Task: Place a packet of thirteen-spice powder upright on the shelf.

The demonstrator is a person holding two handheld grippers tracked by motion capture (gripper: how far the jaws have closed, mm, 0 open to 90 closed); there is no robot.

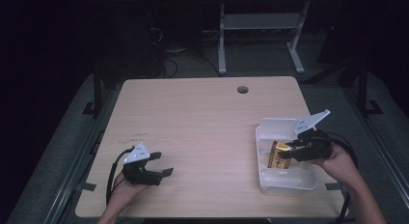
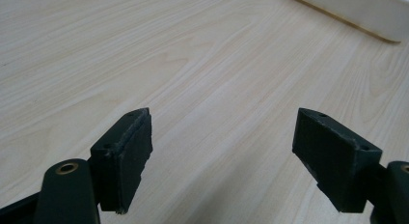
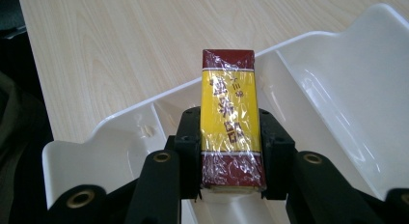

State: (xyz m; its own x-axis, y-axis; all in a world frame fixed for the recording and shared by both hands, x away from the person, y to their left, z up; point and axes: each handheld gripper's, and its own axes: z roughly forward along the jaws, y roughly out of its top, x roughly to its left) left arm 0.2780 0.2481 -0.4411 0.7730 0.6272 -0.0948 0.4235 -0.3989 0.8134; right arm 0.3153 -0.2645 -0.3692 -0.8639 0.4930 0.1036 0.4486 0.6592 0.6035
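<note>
Wrapped box (image 3: 231,122), yellow with dark red ends and clear film, sits clamped between the pads of our right tongs (image 3: 231,151), lengthwise along the jaws, held over the white tray (image 3: 337,84); in the high view this is at the lower right of the frame, box (image 1: 279,155) above the tray (image 1: 270,125). Our left tongs (image 2: 222,156) stand wide apart with nothing between them, low over the bare wooden surface (image 2: 193,55), at the lower left of the high view (image 1: 161,163), well apart from the tray.
</note>
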